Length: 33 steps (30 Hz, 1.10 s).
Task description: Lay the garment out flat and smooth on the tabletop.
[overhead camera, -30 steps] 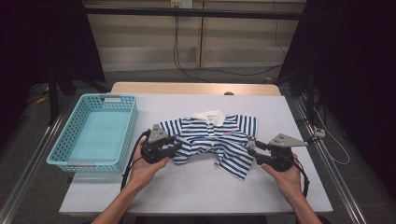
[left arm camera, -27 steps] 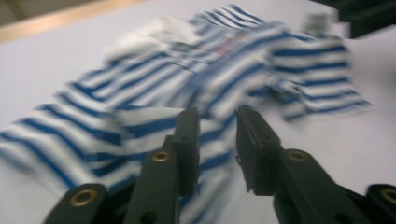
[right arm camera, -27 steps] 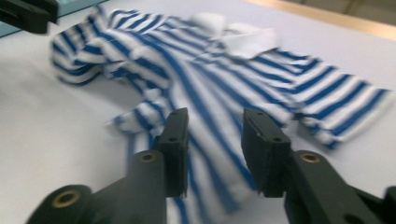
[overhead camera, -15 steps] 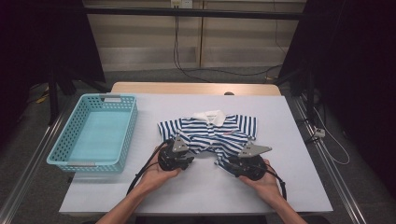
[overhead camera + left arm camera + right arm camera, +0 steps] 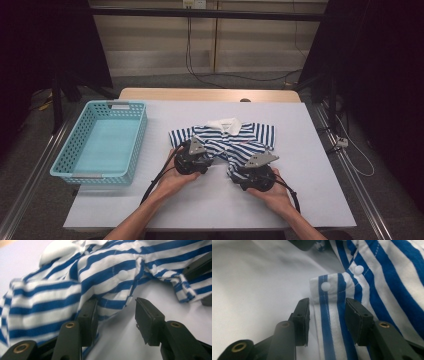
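Striped shirt (image 5: 235, 142) | no readable writing | left gripper (image 5: 116, 320), right gripper (image 5: 327, 320): jaws just opening, part-open, hem between

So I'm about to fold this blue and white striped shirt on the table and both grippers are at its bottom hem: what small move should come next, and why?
Probably close both grippers on the hem. The right gripper straddles the bottom strip of the blue and white striped shirt with open jaws; the left gripper has the hem corner between its open jaws. Their jaws have just been opening, and neither presses cloth.
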Tool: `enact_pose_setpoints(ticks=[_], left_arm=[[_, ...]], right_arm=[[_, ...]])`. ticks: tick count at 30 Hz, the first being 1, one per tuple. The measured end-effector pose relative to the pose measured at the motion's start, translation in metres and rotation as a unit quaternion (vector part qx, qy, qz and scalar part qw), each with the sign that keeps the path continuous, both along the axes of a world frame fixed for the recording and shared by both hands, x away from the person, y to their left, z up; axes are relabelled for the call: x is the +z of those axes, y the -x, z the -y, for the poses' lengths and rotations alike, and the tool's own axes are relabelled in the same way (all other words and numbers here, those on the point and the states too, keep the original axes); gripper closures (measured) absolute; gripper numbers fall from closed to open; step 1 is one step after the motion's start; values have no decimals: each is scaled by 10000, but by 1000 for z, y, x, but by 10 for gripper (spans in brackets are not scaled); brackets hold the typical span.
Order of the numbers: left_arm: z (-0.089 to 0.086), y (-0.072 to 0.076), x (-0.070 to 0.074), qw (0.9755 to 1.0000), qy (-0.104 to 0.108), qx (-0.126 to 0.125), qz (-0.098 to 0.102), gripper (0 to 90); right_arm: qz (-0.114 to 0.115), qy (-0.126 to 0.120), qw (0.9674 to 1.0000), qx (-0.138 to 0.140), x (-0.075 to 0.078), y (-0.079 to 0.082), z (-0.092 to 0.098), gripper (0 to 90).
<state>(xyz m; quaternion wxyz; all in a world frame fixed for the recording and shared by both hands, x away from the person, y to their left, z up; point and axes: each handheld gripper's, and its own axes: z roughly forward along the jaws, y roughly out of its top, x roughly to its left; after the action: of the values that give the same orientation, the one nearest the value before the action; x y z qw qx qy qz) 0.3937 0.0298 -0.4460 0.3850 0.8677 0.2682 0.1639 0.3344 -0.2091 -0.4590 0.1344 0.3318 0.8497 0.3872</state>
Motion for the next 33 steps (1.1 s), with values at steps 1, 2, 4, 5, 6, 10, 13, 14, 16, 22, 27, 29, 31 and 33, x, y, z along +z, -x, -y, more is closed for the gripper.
enact_pose_setpoints(ticks=[1,2,4,5,6,10,13,14,16,22,27,29,31,33], left_arm=[[3,-3,-3,9999,1,101,10,583],[4,-5,-5,9999,3,157,8,639],[4,-5,-6,9999,-17,168,-13,721],[2,-5,-4,9999,22,115,-103,740],[0,-4,-1,9998,82,68,-196,749],[-5,5,8,9990,187,-115,-385,752],[-8,16,13,9974,270,-363,-565,748],[-9,19,14,9967,263,-423,-645,745],[-10,25,17,9952,303,-586,-728,739],[-12,41,25,9877,660,-991,-1017,677],[-27,40,28,9904,638,-825,-910,618],[-33,37,23,9927,501,-724,-823,636],[-39,33,18,9946,331,-591,-781,649],[-43,26,14,9961,229,-451,-719,648]], right_arm=[[-25,-14,10000,-38,0,0,0,601],[17,10,10000,-35,0,-1,1,628],[33,30,10000,-74,0,-1,2,669],[62,32,9999,-78,0,-1,1,705],[65,25,10000,-54,0,0,1,758],[32,32,10000,-25,2,2,3,878],[-4,2,10000,73,4,3,6,883],[-33,-23,9999,93,6,4,6,883],[-11,-87,9998,153,9,6,9,884],[-30,-132,9997,192,15,21,22,884],[-10,-147,9997,176,18,28,32,885],[-5,-184,9998,122,20,27,36,884],[-55,-216,9997,116,19,26,39,884],[-105,-159,9998,113,17,25,38,881]])
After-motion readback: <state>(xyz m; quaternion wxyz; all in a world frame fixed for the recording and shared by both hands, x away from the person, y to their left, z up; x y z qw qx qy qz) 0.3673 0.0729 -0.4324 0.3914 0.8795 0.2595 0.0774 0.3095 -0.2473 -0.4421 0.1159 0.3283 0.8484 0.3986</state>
